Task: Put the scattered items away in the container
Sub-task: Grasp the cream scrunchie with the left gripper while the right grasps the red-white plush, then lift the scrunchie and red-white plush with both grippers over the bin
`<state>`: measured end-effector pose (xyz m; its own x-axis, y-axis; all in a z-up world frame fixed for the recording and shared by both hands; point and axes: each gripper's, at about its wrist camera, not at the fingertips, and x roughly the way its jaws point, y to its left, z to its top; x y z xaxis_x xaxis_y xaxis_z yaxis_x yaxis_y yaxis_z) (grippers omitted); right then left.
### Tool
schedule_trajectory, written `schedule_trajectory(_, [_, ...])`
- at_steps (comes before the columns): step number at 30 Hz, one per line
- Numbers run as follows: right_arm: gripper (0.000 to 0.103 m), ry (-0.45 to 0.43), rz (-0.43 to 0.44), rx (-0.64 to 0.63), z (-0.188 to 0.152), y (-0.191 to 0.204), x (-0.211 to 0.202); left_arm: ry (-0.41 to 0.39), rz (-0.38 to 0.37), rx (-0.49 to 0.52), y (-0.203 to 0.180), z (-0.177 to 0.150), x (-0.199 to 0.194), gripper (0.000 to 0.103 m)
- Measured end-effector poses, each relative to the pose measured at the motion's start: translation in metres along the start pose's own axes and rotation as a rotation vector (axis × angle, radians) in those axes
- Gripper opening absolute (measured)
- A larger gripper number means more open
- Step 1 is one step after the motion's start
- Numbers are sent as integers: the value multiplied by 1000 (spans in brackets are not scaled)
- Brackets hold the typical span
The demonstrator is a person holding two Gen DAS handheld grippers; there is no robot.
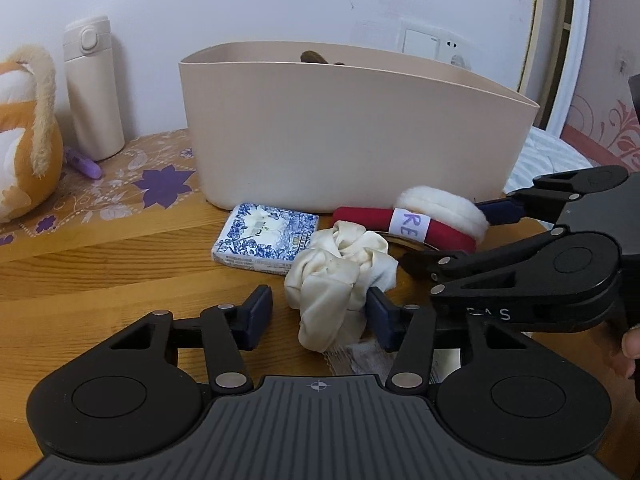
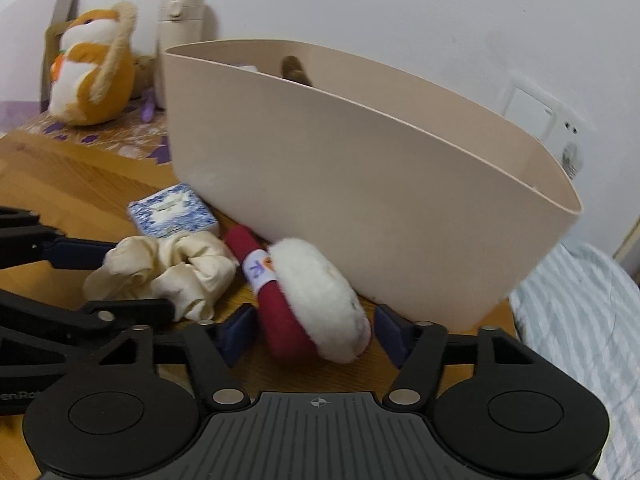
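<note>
Your left fingers (image 1: 316, 314) stand apart around the cream scrunchie (image 1: 340, 276): the right pad touches its edge, the left pad is clear of it, so nothing is clamped. Your right fingers (image 2: 316, 330) straddle the red roll (image 2: 280, 320) and the white puff (image 2: 324, 296) lying against it; whether the pads press on them you cannot tell from here, since both sit just beside the fabric. In the left view your right gripper comes in from the right edge, one finger reaching behind the puff and the other over the bench near the scrunchie. The red roll carries a white paper band with letters on it. Just left of the scrunchie lies a blue-and-white tissue pack (image 1: 266, 240), flat on the bench (image 1: 100, 280). All four items lie at the foot of the beige container (image 1: 352, 140), which stands upright behind them; something brown (image 1: 314, 57) shows above its rim from inside. Further left, on a flowered cloth (image 1: 120, 184), stand a cream flask (image 1: 94, 88) and an orange plush toy (image 1: 24, 136), with a small purple thing (image 1: 84, 164) between them. To the right, a striped bed cover (image 2: 580, 320) lies beyond the bench edge.
</note>
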<state>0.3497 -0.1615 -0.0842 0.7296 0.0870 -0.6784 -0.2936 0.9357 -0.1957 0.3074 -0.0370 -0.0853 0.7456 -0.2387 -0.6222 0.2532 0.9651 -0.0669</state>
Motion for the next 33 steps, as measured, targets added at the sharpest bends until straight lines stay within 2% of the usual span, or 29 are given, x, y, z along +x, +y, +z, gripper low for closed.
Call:
schedule_trajectory(3, [70,-5,10,3,0,-1,-1,4,-2,-16,2,0,-1,53])
schedule_trajectory(12, [70,-25,42,21,11,-10,-2,3,-8,-34,8,-1,-2,53])
schedule_trajectory(14, [66,-23,51,16,12,-9,-1,3,-9,-35,8,-1,-2,49])
schedule_trajectory(16, [61,-15,59,15,11,-9,0,5,-8,-36,8,-1,-2,38])
schedule_trajectory(19, [50,-10,57,6,10,-6,1,8,-8,-40,10,0,-3,27])
schedule_trajectory(22, [46,-8,70,11,10,-4,0,9,-9,-43,11,0,-4,18])
schedule_trajectory(29, [37,-13,92,23,7,-1,-8,-4,16,-71,16,-2,-12,12])
schedule_trajectory(33, [35,-26,108,48,4,-3,-15,-20,20,-91,21,-1,-21,11])
